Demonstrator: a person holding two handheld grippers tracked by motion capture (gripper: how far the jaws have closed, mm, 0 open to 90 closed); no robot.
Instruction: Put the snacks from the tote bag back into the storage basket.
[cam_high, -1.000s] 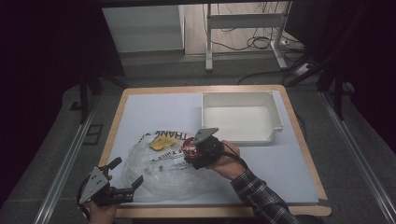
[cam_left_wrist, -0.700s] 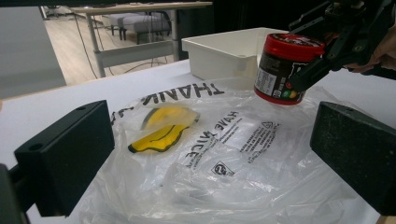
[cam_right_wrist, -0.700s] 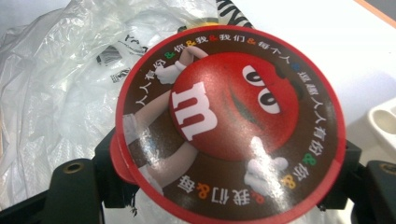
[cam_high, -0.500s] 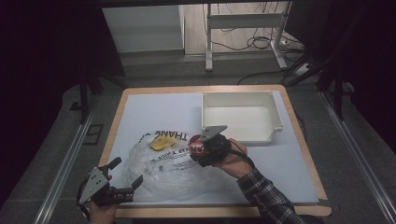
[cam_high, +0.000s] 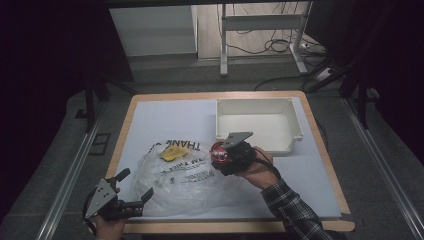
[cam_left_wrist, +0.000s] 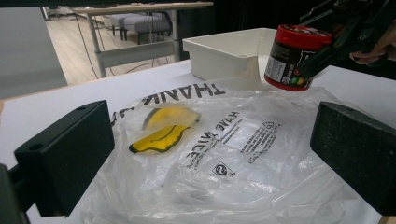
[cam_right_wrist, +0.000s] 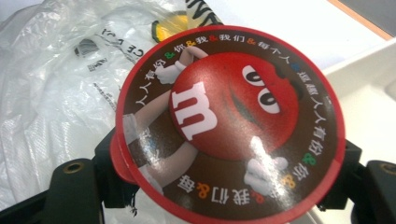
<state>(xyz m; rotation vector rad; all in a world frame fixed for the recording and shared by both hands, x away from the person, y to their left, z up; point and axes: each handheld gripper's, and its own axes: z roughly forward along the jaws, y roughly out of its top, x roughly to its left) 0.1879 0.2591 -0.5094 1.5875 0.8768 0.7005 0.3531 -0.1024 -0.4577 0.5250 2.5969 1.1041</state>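
A: Start with the big things. What's there?

B: A flat white table (cam_high: 165, 120) with a wooden edge fills the middle of the high view. Toward its upper right sits a white tray (cam_high: 295, 122), rigid moulded plastic with straight walls and nothing in it. In the lower middle lies a clear plastic bag (cam_high: 185, 182), thin, crinkled and printed with black lettering, with a yellow item (cam_high: 173, 153) showing through its upper left.

A: And the thing being worked with?

B: A candy tub (cam_high: 218, 152), a short round container with a red lid and a glossy printed label. It sits at the centre of the high view, lifted just off the bag's upper right edge, near the tray's front wall.

A: Who has it?

B: The right gripper (cam_high: 227, 159) is pinching it, jaws clamped across its sides below the lid rim. The left gripper (cam_high: 134, 185), at the lower left, stands spread and holds nothing, near the bag's corner.

A: How will the tub handle?

B: I'd judge it stiff and fairly light, so it won't crush. The smooth wall looks slippery, though, and a round body can roll between flat pads. Gripping across the widest part, just under the lid's lip, seems safest.

A: The bag?

B: Limp and slick; it would bunch up.
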